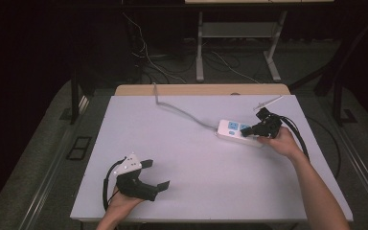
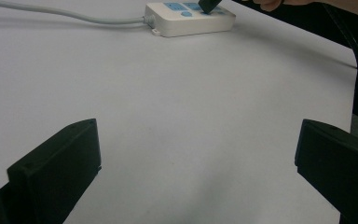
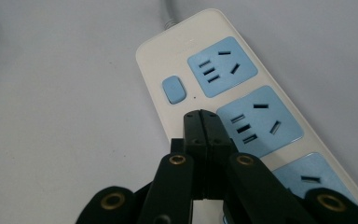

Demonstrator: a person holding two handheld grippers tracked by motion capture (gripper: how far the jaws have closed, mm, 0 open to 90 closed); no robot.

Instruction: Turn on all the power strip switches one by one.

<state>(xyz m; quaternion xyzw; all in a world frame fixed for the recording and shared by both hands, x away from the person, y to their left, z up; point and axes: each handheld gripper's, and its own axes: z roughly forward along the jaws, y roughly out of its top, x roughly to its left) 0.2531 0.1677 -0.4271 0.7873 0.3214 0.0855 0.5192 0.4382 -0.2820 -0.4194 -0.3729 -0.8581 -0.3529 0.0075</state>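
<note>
A white power strip [image 1: 235, 130] with blue socket faces lies on the right half of the white table [image 1: 182, 158], its grey cable [image 1: 182, 111] running to the back edge. My right gripper [image 1: 255, 130] hovers over the strip, its jaws shut together with nothing between them. In the right gripper view the shut jaw tips [image 3: 201, 117] sit just above the strip [image 3: 177, 42], between the blue switch button [image 3: 174, 89] and the middle socket [image 3: 260, 120]. My left gripper [image 1: 155, 174] rests near the front left of the table, jaws wide open and empty [image 2: 196, 154], facing the far-off strip [image 2: 186, 18].
A thin white stick-like object [image 1: 268, 102] lies at the table's back right corner. A wooden board edge [image 1: 201, 89] runs behind the table. Cables and a metal stand [image 1: 235, 48] are on the floor beyond.
</note>
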